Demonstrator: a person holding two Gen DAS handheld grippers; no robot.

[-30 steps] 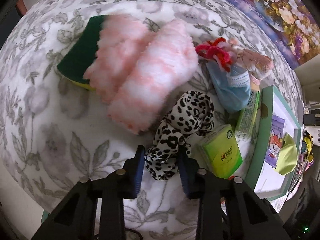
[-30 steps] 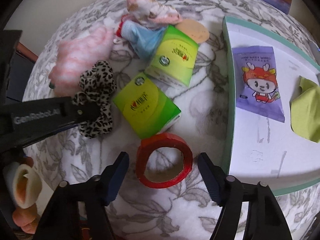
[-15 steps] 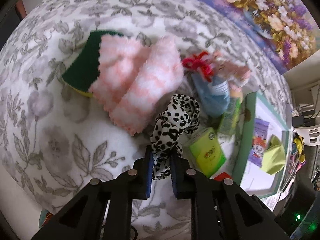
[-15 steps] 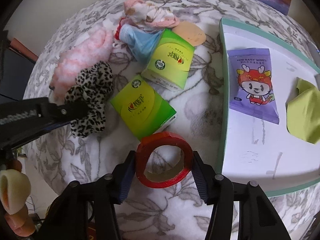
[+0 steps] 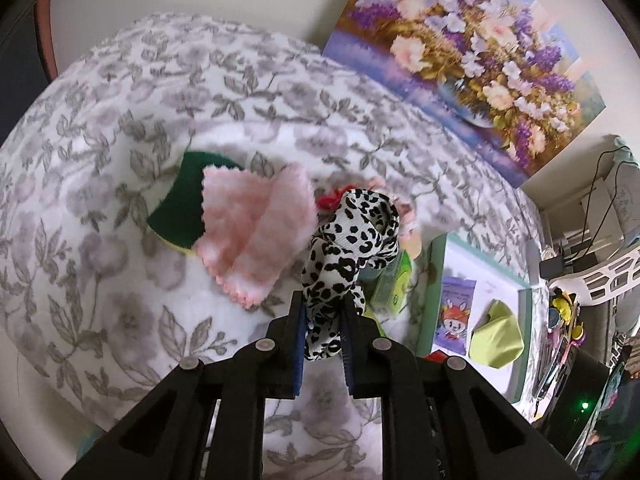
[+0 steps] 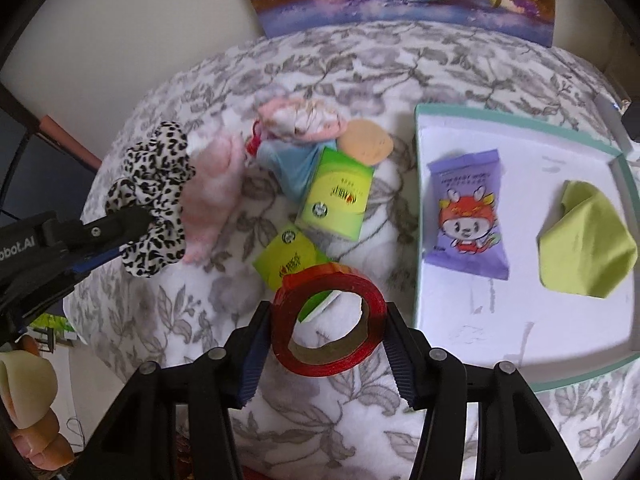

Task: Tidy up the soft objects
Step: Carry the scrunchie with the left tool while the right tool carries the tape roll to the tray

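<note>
We hold both grippers pointing steeply down over the floral tablecloth (image 6: 360, 68). The left gripper (image 5: 323, 316) has its fingers clamped on the leopard-print scrunchie (image 5: 352, 240), which stands up beyond the fingertips, clear of the cloth. The right gripper (image 6: 328, 332) has its fingers closed against the outer rim of the red tape roll (image 6: 329, 322), one pad on each side, the roll tilted between them.

Beyond the left fingertips and to their left lies the pink fluffy cloth (image 5: 256, 228), overlapping the green sponge (image 5: 180, 204). Beyond the right fingertips lie two green tissue packs (image 6: 336, 200), the nearer one partly hidden behind the tape roll. Past them sit a blue cloth (image 6: 288, 164), a pink-and-white fabric bundle (image 6: 304, 120) and a round peach puff (image 6: 368, 142). To the right of the right fingers sits the white tray (image 6: 520, 344) with a green rim, holding a purple wipes packet (image 6: 468, 216) and a lime-green cloth (image 6: 588, 240).

Compared with a second ago, both sets of jaws have just been closing: the left pair stood around the scrunchie on the table and now pinches it in the air; the right pair stood wide of the tape roll and now grips it. Both views show the table farther away, with the flower painting (image 5: 468, 52) now in the left view.
</note>
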